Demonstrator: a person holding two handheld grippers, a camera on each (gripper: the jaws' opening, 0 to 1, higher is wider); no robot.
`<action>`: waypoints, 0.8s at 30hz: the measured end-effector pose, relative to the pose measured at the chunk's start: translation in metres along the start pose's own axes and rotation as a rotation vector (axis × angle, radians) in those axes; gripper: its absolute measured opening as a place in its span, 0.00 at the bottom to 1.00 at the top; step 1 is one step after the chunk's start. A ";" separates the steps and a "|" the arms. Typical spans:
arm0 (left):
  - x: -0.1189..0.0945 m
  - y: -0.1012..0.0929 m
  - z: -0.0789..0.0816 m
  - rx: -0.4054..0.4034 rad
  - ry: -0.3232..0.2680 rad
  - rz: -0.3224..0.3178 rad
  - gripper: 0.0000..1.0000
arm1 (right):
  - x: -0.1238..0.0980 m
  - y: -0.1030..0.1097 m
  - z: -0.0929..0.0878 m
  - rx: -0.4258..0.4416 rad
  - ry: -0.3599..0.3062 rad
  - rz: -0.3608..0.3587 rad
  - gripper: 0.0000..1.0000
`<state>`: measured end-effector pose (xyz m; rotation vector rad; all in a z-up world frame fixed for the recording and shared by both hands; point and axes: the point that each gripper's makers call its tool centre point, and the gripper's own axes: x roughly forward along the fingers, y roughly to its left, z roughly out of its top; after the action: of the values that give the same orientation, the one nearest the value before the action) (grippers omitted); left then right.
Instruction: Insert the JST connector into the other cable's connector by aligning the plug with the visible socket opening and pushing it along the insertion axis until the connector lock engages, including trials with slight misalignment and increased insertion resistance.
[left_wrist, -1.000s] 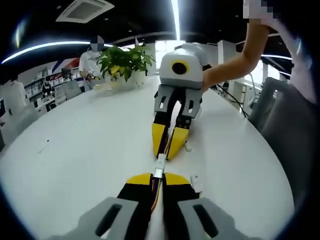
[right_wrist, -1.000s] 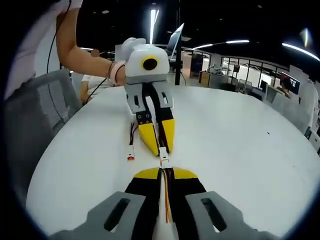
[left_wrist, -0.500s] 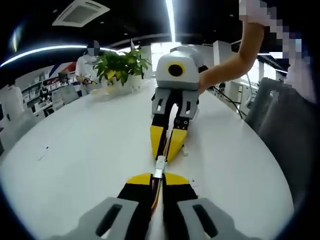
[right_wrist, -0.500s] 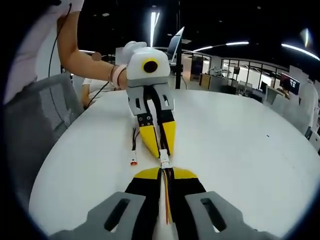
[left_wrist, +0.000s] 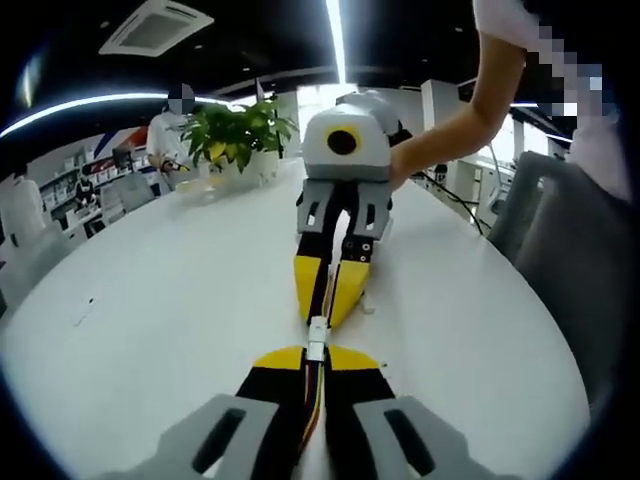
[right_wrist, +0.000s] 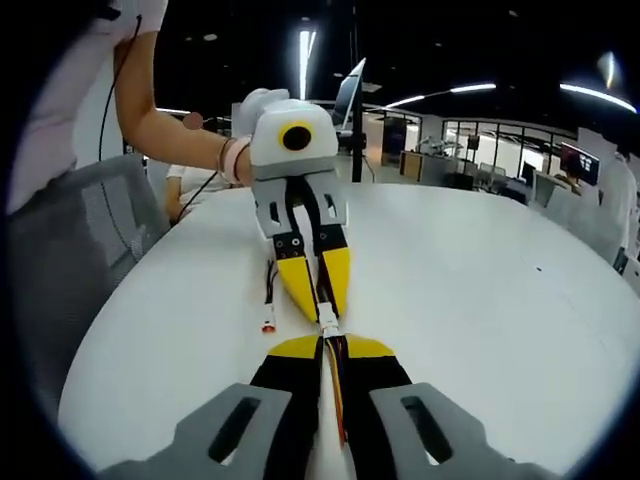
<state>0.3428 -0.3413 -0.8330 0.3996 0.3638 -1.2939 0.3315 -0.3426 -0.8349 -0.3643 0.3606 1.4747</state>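
- We judge the step in hand to be the final push: the two white connector halves meet nose to nose between the grippers, so we should keep both cables on one straight line and press along that line only.
- If resistance rises, we would ease off and re-square the halves, not lever sideways, since the small housing could skew or its pins bend.
- We should hold until the lock seats; the frames are too small to show whether it has latched.
- The left gripper (left_wrist: 315, 362) has its jaws closed on its cable (left_wrist: 317, 392), whose coloured wires run back between the black-and-yellow jaws.
- The right gripper (right_wrist: 327, 352) likewise has its jaws closed on the other cable (right_wrist: 335, 390), red and yellow wires showing in the slot.
- The JST connector (left_wrist: 316, 331) is a small white block, held just above the white bench (left_wrist: 160, 290) midway between the two sets of yellow tips; in the right gripper view it sits at the same meeting point (right_wrist: 327, 319).
- A spare cable (right_wrist: 268, 300) with a red-tipped plug lies on the bench just beside the left gripper's jaws.
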 end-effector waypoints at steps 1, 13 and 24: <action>0.000 0.000 -0.001 -0.001 0.004 -0.002 0.00 | 0.000 0.000 -0.001 -0.001 0.002 0.002 0.04; -0.002 0.009 -0.004 -0.019 -0.012 0.003 0.00 | 0.005 -0.009 -0.001 0.046 -0.053 -0.006 0.04; 0.003 0.014 -0.008 -0.082 -0.066 0.007 0.00 | 0.006 -0.016 -0.007 0.100 -0.114 -0.013 0.04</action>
<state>0.3567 -0.3368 -0.8398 0.2875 0.3582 -1.2778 0.3482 -0.3414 -0.8434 -0.2012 0.3385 1.4518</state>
